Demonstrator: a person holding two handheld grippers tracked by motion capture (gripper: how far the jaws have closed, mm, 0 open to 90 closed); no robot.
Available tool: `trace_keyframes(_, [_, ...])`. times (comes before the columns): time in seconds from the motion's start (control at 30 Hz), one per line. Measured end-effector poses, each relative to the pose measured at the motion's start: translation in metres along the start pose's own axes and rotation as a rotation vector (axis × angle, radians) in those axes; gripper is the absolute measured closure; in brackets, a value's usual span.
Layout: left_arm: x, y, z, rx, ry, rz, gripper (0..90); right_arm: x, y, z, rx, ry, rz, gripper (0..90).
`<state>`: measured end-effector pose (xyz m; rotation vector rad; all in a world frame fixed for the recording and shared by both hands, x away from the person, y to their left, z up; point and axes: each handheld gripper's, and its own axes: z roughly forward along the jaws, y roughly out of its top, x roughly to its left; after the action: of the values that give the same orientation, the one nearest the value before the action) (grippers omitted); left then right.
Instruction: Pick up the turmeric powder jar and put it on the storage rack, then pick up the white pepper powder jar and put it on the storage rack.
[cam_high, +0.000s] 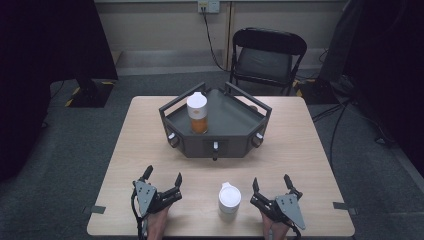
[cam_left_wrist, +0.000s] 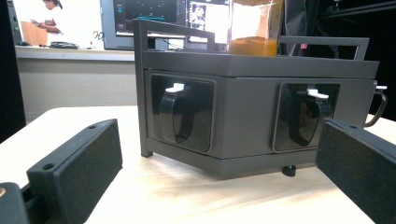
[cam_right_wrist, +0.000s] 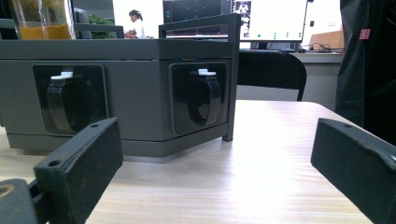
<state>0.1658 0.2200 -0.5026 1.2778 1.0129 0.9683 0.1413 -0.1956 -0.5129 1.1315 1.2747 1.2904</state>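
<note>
Two black two-jaw grippers rest at the six o'clock edge of the pale wooden table, both with jaws spread wide and pinching nothing: the left gripper at about seven o'clock, the right gripper at about five o'clock. Between them, nearer the right one, stands a white lidded plastic cup, untouched. At twelve o'clock sits a dark grey angular metal rack carrying a clear jar with a white lid and orange contents.

Judging by this, the work is at its start, a reach not yet made. The next move likely calls for the right gripper to swing toward nine o'clock, straddle the cup and close gently.

Both gripper views look past the cup at the rack's recessed black latches; what they do is unclear. The jar's top is cut off there.
</note>
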Motion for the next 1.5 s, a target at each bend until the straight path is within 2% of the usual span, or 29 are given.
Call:
trace_keyframes(0.23, [0.000, -0.006, -0.001, 0.002, 0.027, -0.007, 0.0, 0.000, 0.000, 0.000, 0.000, -0.001, 0.000, 1.1])
trace_keyframes(0.4, [0.000, -0.010, -0.001, 0.018, 0.039, 0.011, 0.0, 0.000, 0.000, 0.000, 0.000, -0.001, 0.000, 1.1])
trace_keyframes(0.53, [-0.001, -0.012, -0.001, 0.010, 0.041, 0.021, 0.1, 0.000, 0.000, 0.000, 0.000, -0.002, 0.000, 1.0])
trace_keyframes(0.63, [-0.004, -0.013, -0.001, 0.005, 0.050, 0.043, 0.1, 0.000, 0.000, 0.000, 0.000, -0.002, 0.000, 1.1])
trace_keyframes(0.73, [-0.006, -0.013, -0.001, 0.005, 0.062, 0.042, 0.2, 0.000, 0.000, 0.000, 0.000, -0.002, 0.000, 1.1])
trace_keyframes(1.5, [-0.008, -0.013, -0.001, 0.005, 0.069, 0.045, 0.1, -0.001, 0.000, 0.000, 0.002, 0.005, 0.008, 1.0])
